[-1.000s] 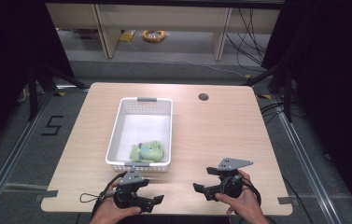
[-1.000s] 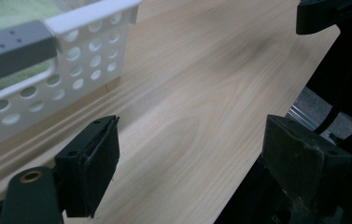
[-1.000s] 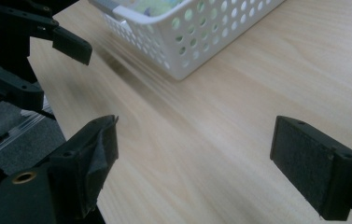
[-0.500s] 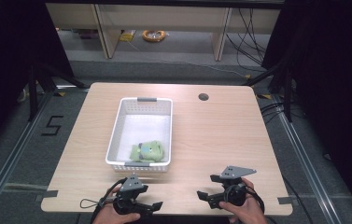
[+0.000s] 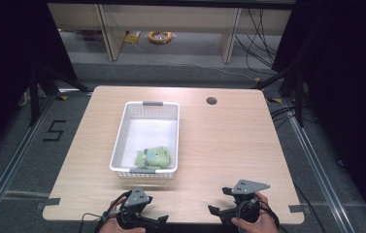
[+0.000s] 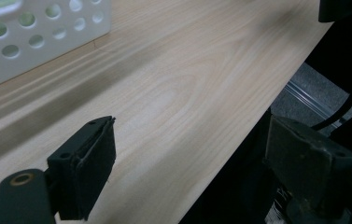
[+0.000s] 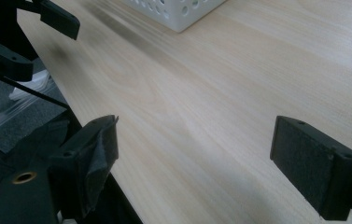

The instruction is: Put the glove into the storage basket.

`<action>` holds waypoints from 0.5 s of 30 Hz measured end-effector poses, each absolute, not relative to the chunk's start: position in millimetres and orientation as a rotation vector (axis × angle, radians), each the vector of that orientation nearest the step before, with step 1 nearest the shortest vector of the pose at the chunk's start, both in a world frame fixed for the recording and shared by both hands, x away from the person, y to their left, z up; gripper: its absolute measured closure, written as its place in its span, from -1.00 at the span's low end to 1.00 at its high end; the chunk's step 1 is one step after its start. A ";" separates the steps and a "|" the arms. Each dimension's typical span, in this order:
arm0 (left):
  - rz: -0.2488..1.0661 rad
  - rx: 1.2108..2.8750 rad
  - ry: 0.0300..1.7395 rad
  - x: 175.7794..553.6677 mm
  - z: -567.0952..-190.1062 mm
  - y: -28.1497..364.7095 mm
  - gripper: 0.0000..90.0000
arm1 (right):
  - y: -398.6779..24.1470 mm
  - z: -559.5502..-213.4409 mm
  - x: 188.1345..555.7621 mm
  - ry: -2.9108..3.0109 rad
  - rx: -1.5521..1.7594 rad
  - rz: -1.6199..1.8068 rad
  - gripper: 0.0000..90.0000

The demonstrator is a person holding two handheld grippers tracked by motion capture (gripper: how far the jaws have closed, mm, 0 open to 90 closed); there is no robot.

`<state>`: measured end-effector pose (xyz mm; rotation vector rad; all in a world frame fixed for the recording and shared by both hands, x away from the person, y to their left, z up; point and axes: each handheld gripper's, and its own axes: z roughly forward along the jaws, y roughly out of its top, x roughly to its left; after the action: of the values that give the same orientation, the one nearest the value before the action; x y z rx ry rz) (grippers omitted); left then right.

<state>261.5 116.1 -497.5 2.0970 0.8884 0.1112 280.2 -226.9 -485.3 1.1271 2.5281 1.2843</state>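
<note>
Hovering at the near edge of the worktop (image 5: pixel 229 145), the left claw (image 5: pixel 158 221) and the right claw (image 5: pixel 215 211) both stand wide open and hold nothing. The green soft toy (image 5: pixel 152 156) lies in the near end of the white basket (image 5: pixel 144 109), just beyond the left claw.

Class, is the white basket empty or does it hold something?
Not empty: a green toy lies inside the basket, at its near end.
</note>
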 end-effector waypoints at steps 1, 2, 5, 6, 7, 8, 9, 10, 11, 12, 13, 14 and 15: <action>0.107 2.049 0.917 258.5 -498.9 112.8 -0.65 | -228.3 -487.3 281.6 2.528 1.075 1.287 -0.64; 0.121 2.082 0.902 258.7 -498.8 114.4 -0.65 | -228.8 -487.5 279.6 2.530 1.088 1.281 -0.64; 0.143 2.087 0.886 256.1 -499.3 113.9 -0.65 | -230.4 -489.8 276.1 2.530 1.079 1.282 -0.64; 0.123 2.050 0.918 254.3 -500.4 111.7 -0.65 | -231.3 -490.7 275.0 2.537 1.067 1.278 -0.64; 0.121 2.096 0.901 254.8 -499.0 114.2 -0.65 | -231.7 -490.3 272.8 2.528 1.088 1.257 -0.64; 0.130 2.088 0.890 253.3 -499.7 113.5 -0.65 | -232.2 -491.3 272.1 2.523 1.072 1.261 -0.64; 0.134 2.068 0.901 252.2 -501.0 111.7 -0.65 | -231.3 -491.8 269.5 2.537 1.106 1.263 -0.64; 0.129 2.081 0.902 251.4 -501.6 111.9 -0.65 | -232.4 -493.3 270.4 2.551 1.069 1.271 -0.64; 0.146 2.092 0.887 251.2 -501.9 111.9 -0.65 | -232.4 -493.8 269.4 2.548 1.055 1.258 -0.64; 0.128 2.061 0.914 249.0 -503.0 109.3 -0.65 | -232.1 -494.5 268.1 2.550 1.059 1.258 -0.64; 0.135 2.095 0.891 249.1 -502.2 111.1 -0.65 | -232.2 -493.9 266.1 2.550 1.068 1.238 -0.64; 0.134 2.088 0.893 248.6 -502.9 110.1 -0.65 | -231.8 -494.6 265.0 2.541 1.063 1.249 -0.64; 0.124 2.082 0.900 247.3 -503.7 109.0 -0.65 | -232.2 -495.2 265.0 2.555 1.042 1.251 -0.64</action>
<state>247.3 109.0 -503.7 2.0815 0.8996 0.1240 265.0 -232.2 -495.2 1.0422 2.5546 1.2511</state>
